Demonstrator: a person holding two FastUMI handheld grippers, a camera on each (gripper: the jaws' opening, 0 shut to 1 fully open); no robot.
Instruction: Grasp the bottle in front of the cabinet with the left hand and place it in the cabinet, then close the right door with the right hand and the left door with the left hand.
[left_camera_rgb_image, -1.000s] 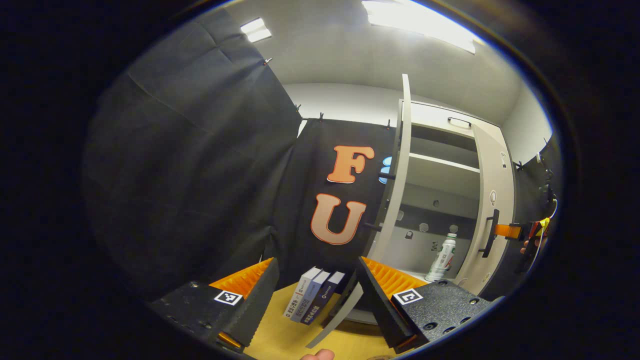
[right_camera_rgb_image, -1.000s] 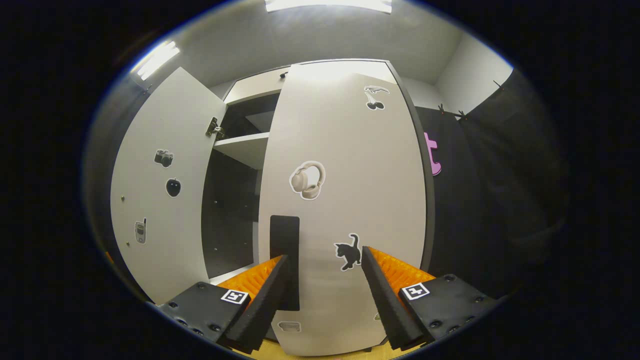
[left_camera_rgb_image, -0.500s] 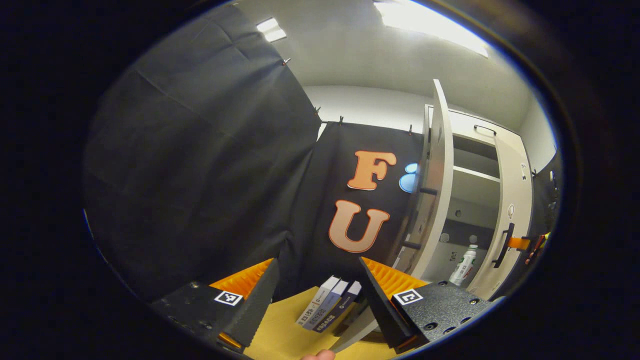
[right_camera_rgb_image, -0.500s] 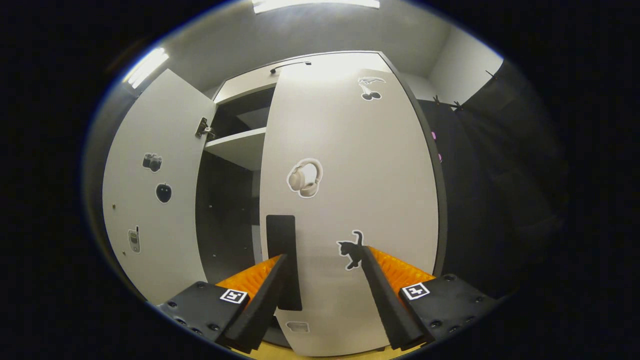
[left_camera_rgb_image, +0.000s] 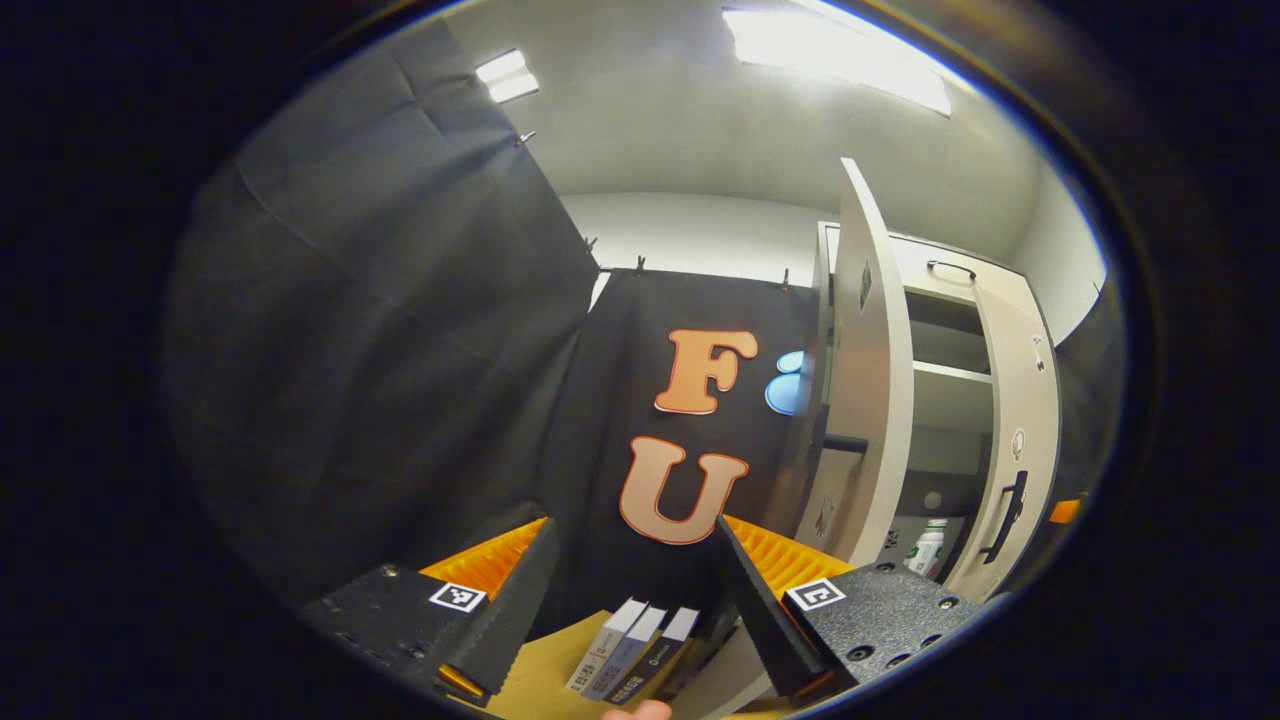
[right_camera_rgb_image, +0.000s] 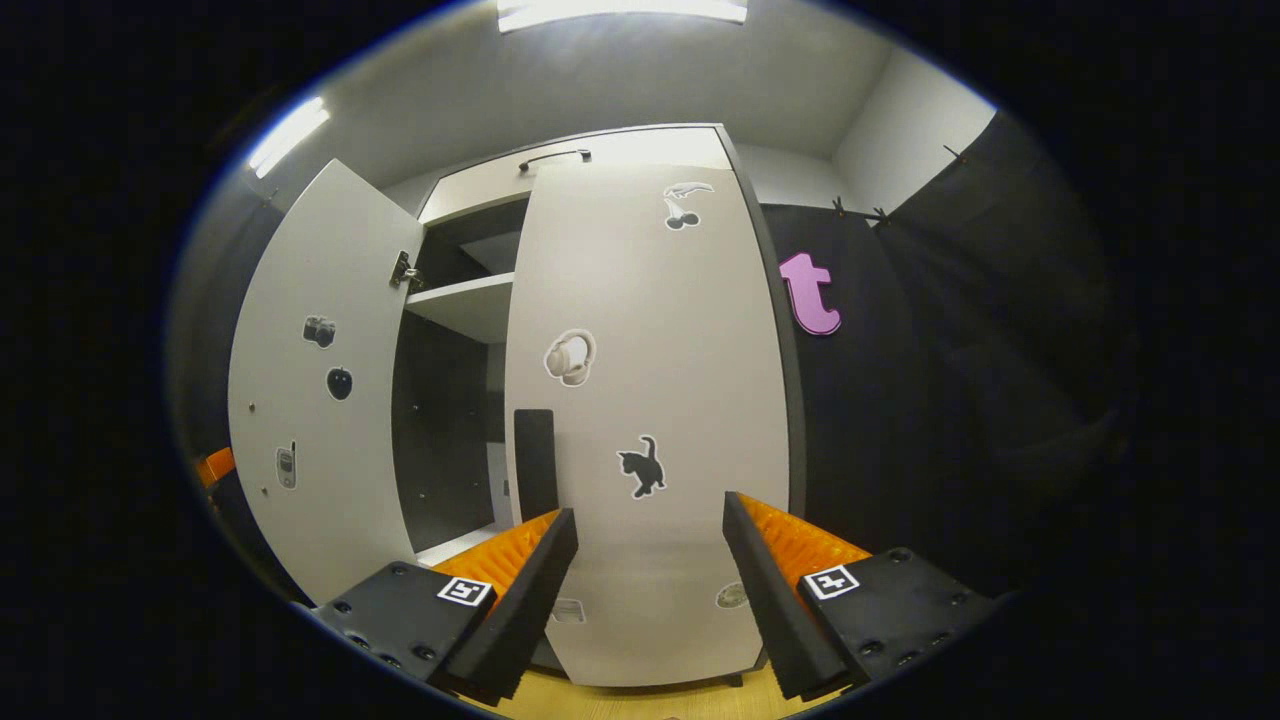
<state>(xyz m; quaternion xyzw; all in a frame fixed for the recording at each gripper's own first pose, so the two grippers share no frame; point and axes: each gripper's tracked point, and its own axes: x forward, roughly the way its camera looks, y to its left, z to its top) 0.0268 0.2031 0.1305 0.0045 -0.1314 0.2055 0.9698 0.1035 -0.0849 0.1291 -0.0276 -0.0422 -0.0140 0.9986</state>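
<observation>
In the left gripper view, I see the bottle standing inside the cabinet, lower right of the frame. The right door appears nearly closed, though its seating is unclear. The left door stands ajar. I judge it a light, rigid panel on hinges; push beside its dark handle. Left gripper and right gripper are both spread, empty.
</observation>
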